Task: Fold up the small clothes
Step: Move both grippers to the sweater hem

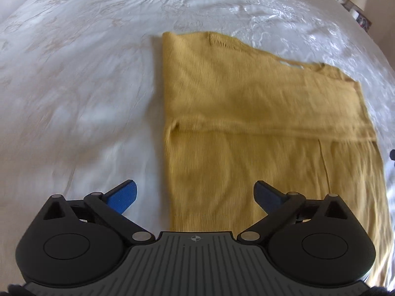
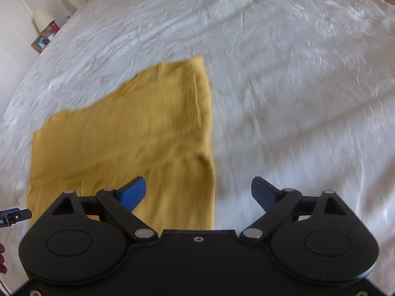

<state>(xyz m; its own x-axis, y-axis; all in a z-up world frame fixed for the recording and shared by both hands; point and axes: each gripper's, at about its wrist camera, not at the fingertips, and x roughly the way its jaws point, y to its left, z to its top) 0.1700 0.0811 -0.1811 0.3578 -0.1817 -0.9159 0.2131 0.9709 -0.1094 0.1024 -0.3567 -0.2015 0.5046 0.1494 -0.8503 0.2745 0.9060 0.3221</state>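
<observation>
Black left gripper (image 1: 196,194) and right gripper (image 2: 198,192), blue-padded jaws spread wide and gripping nothing, above near edge of mustard-yellow knitted top (image 1: 259,123) partly folded on white embroidered bedspread (image 1: 74,98); clumsy regrasp risks dragging layers apart.

White bedspread (image 1: 74,98) lies open to my left and right. Only the flat mustard garment (image 1: 259,123) lies ahead. A lamp (image 2: 43,19) stands off the bed's edge

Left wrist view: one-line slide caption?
Left gripper, fingers open and empty, above the edge of a partly folded mustard top lying flat on a white bedspread.
</observation>
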